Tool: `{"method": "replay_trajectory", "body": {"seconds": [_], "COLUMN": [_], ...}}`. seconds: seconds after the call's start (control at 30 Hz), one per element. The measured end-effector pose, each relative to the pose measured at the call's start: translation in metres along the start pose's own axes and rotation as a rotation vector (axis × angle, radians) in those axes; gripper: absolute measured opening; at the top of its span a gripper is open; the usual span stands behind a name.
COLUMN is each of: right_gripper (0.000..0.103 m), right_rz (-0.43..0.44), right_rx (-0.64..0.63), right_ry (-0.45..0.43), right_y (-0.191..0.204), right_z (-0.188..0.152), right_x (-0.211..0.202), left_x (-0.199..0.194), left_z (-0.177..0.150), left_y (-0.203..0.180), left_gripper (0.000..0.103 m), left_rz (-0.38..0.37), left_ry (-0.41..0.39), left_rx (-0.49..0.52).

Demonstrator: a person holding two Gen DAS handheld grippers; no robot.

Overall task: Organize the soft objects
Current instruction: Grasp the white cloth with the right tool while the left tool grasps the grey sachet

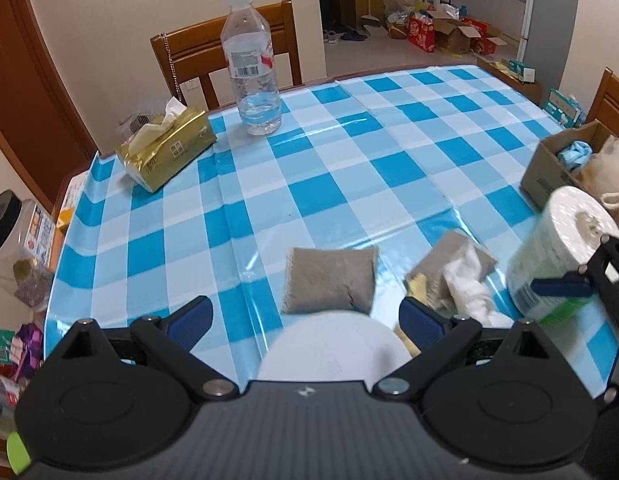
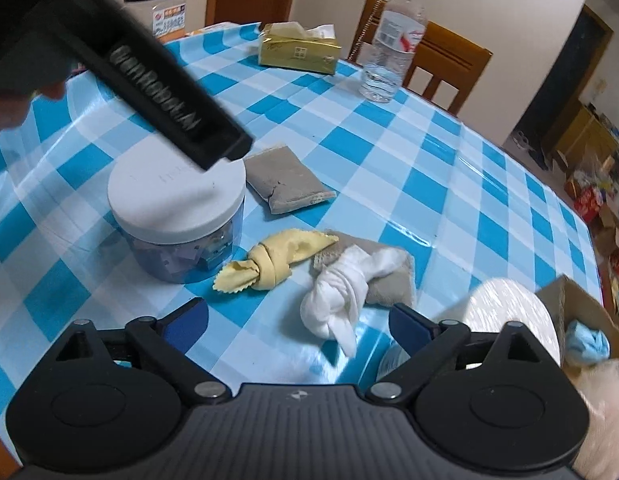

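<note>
My left gripper (image 1: 305, 320) is open and empty above a white-lidded jar (image 1: 335, 344), just short of a grey beanbag (image 1: 329, 280). My right gripper (image 2: 299, 320) is open and empty, right over a knotted white cloth (image 2: 341, 300) that lies on a second grey beanbag (image 2: 389, 276). A knotted yellow cloth (image 2: 277, 258) lies beside the jar (image 2: 177, 208). The first grey beanbag (image 2: 287, 184) lies beyond. A cardboard box (image 1: 557, 164) at the right holds a blue cloth (image 1: 575, 154) and a beige plush (image 1: 611, 176). The white cloth (image 1: 469, 280) also shows in the left wrist view.
A paper roll (image 1: 561, 256) stands by the box, next to my right gripper's fingers (image 1: 565, 286). A water bottle (image 1: 251, 64) and a gold tissue pack (image 1: 165, 148) stand at the far edge of the blue checked table (image 1: 349, 152). Wooden chairs (image 1: 213, 52) stand behind.
</note>
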State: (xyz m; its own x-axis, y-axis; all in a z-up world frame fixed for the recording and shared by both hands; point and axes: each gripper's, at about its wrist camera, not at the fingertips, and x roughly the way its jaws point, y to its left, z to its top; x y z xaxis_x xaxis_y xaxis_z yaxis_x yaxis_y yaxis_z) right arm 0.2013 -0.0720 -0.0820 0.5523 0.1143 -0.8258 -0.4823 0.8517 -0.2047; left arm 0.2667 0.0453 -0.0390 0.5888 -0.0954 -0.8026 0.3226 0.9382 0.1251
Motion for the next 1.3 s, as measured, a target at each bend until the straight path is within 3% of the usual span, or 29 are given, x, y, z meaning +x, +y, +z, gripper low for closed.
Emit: {"method": "replay_trajectory", "body": {"seconds": [0.37,0.57,0.63,0.73,0.87,1.03,1.3], "right_gripper": [0.082,0.065,0.052,0.048,0.048,0.048,0.052], "right_rz": [-0.048,-0.074,-0.073,-0.069,-0.044,0.060,0.121], "right_rx": [-0.068,-0.116,-0.121,-0.124,-0.113,-0.073,-0.053], "right_ry": [0.029,0.071,0.080,0.085,0.090,0.125,0.175], "right_y": [-0.006,-0.010,-0.010,-0.010,-0.011,-0.013,-0.005], "right_z": [0.011,0.017,0.018,0.017,0.016,0.010,-0.004], "right_x": [0.037,0.052,0.054,0.054,0.047,0.037,0.041], "left_x": [0.040,0.057,0.060,0.067,0.075,0.088,0.123], "left_z": [0.023,0.028,0.029,0.031,0.034,0.036,0.037], "left_y": [0.005,0.003,0.002,0.000,-0.003,-0.003,-0.001], "left_gripper": [0.099,0.099,0.099,0.099,0.099,0.099,0.099], "left_rz": [-0.009,-0.024,-0.031,-0.037,-0.044,-0.083,-0.117], "left_ry": [0.023,0.042,0.044,0.051,0.063,0.095,0.197], "left_rx": [0.008,0.016,0.024,0.043,0.074,0.075,0.078]}}
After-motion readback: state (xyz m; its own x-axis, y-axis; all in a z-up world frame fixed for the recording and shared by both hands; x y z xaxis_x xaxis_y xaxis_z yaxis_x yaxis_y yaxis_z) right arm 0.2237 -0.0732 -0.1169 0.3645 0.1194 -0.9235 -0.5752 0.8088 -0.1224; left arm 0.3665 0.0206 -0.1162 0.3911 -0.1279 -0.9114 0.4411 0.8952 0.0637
